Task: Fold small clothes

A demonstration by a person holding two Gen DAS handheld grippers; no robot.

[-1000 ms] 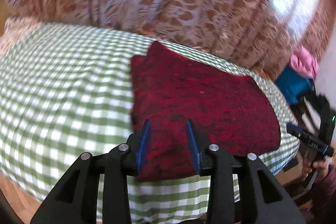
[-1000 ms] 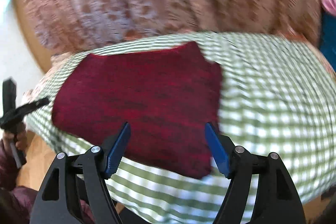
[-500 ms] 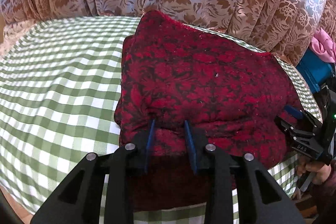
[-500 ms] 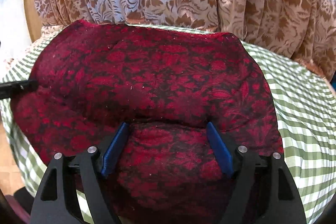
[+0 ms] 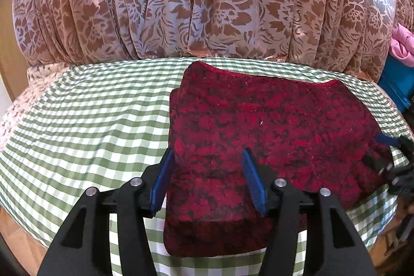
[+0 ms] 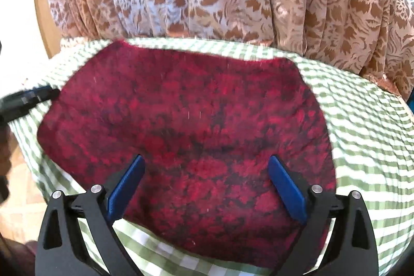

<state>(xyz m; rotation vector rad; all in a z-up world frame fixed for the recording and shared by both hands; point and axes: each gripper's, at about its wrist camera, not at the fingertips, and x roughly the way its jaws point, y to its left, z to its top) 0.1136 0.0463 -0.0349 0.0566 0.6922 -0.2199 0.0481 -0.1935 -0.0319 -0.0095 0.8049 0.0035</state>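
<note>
A dark red, black-patterned garment (image 5: 258, 126) lies folded and flat on the green checked tablecloth (image 5: 85, 120). My left gripper (image 5: 207, 150) hovers over its near left part. Its jaws are opening, the cloth lies below them, and the blue pads (image 5: 160, 180) do not press on it. In the right wrist view the same garment (image 6: 186, 115) fills the middle. My right gripper (image 6: 206, 157) is over its near edge with jaws opening wide and nothing pinched. Each gripper shows in the other's view: the right gripper (image 5: 388, 164) at the cloth's right end, the left gripper (image 6: 28, 97) at its left end.
A brown floral curtain (image 5: 207, 4) hangs right behind the table. A pink cloth (image 5: 402, 43) lies on a blue object (image 5: 396, 84) at the far right. The table's rounded edge drops to a wooden floor (image 6: 18, 188) on the near side.
Both grippers carried the near edge of the garment forward over itself. Half a second ago they pinched a bunched fold; now the jaws stand wider and the cloth lies flat.
</note>
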